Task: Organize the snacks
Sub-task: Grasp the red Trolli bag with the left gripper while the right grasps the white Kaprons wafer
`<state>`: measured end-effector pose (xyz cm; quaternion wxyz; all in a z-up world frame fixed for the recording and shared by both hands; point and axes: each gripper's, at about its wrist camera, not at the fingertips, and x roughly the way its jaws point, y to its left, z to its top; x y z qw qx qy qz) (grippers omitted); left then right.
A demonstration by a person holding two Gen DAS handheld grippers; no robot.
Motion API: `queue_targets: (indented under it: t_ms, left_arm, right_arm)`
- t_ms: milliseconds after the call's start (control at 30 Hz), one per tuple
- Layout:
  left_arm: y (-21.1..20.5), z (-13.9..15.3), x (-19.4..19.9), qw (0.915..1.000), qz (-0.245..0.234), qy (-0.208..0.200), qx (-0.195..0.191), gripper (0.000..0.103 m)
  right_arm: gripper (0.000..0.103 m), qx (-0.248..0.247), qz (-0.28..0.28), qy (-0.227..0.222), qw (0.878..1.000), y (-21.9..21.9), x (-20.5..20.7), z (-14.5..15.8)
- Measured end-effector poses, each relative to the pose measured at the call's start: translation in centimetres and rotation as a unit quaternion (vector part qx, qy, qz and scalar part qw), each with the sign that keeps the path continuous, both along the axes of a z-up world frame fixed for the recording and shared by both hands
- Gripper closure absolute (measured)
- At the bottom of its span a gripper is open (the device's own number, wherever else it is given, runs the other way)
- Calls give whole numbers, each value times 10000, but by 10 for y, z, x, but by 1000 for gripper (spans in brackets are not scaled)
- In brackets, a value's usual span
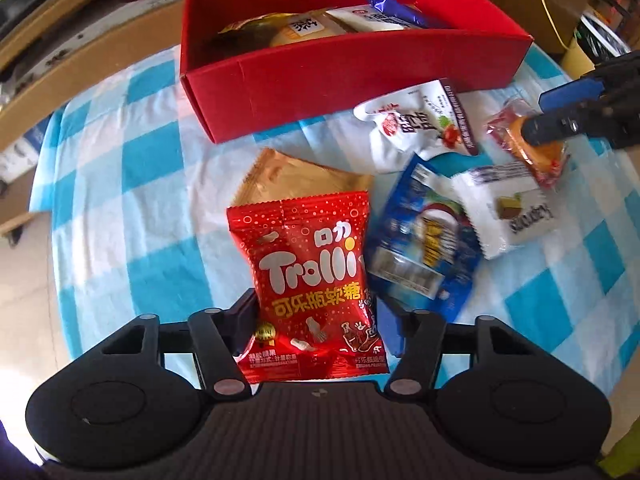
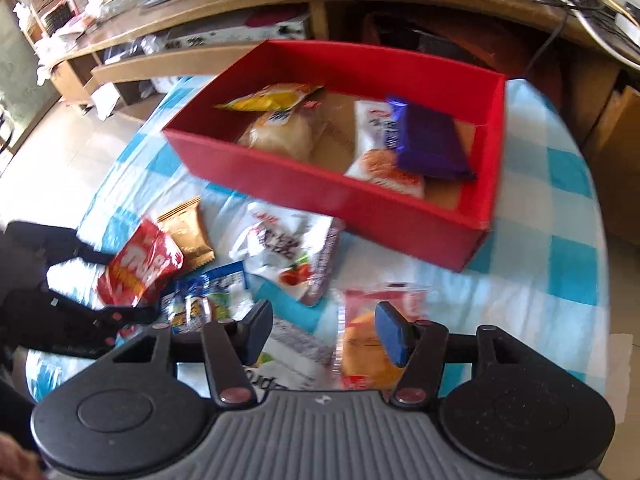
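Pinching the red Trolli gummy bag by its lower sides above the checked table, left hand-held gripper; light, crinkly, slippery foil, best held low; right hand-held gripper spread over an orange pastry packet, red box near.

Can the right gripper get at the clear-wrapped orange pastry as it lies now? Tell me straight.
Probably yes. The right gripper hangs directly over the orange pastry, jaws apart, one blue pad already against its wrapper. Nothing lies on top of it; the white packet sits beside it, so a stray edge could get pinched too.
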<state>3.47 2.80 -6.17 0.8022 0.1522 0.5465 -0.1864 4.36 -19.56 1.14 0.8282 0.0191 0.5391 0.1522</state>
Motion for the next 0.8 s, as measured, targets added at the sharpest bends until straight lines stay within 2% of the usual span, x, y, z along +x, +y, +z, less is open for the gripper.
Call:
queue_targets:
  t_ms: [67, 167, 267, 367, 467, 533, 700, 800]
  left_arm:
    - [-4, 2, -11, 9999, 111, -14, -44, 40]
    - [-2, 5, -15, 9992, 354, 10, -173, 42]
    - [1, 12, -20, 9978, 588, 45, -317, 42]
    - [4, 13, -23, 9959, 726, 126, -517, 42]
    - [4, 13, -26, 9949, 747, 212, -650, 42]
    - [4, 10, -28, 9945, 739, 301, -685, 42]
    - [6, 8, -24, 9940, 700, 336, -767, 40]
    - [5, 7, -25, 9947, 604, 335, -764, 35]
  right_arm:
    - [31, -5, -34, -54, 10000, -6, -1, 2]
    - [31, -31, 298, -20, 9995, 1, -5, 0]
    - [31, -146, 1037, 55, 9945, 24, -9, -11]
    - [31, -283, 1780, 123, 9835, 45, -10, -25]
    - [29, -328, 2276, 146, 9731, 52, -8, -33]
    - [28, -222, 2491, 265, 9679, 53, -6, -35]
    - [28, -265, 2924, 227, 9557, 61, -19, -32]
    - [27, -158, 2916, 293, 9560, 60, -19, -33]
